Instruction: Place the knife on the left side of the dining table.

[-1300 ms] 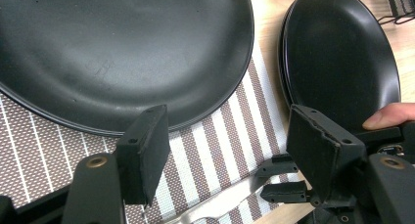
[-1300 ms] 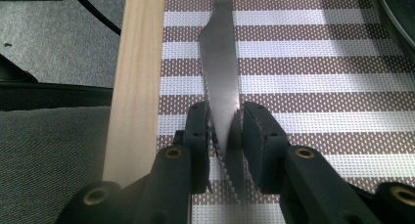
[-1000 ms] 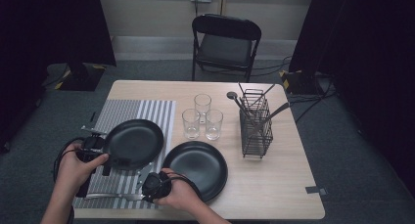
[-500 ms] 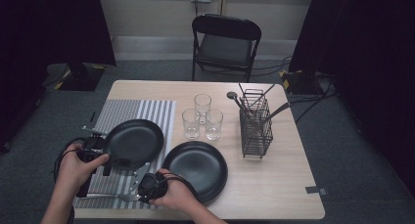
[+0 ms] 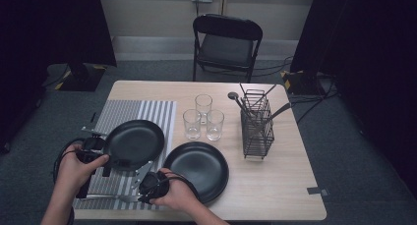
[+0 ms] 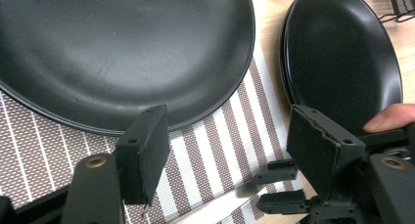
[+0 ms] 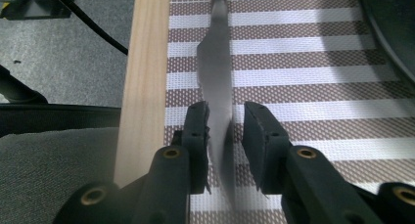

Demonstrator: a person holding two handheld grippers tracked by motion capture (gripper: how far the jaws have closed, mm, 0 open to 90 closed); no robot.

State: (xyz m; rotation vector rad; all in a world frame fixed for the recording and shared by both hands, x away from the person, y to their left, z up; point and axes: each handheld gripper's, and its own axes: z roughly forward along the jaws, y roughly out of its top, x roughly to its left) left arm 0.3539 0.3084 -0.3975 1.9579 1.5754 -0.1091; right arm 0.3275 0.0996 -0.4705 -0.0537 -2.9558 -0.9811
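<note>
A silver knife lies on the striped placemat along the table's front edge, and in the high view the knife points left. My right gripper straddles its blade. Its jaws have just been opening, and a gap shows beside the right pad. From above, the right gripper sits low at the front edge. My left gripper is open and empty, just short of the rim of a black plate on the mat. In the high view the left gripper is at that plate's near-left rim.
A second black plate rests on bare wood right of the mat, also visible as the plate in the left gripper view. Three glasses and a wire cutlery rack stand farther back. The table edge runs close beside the knife.
</note>
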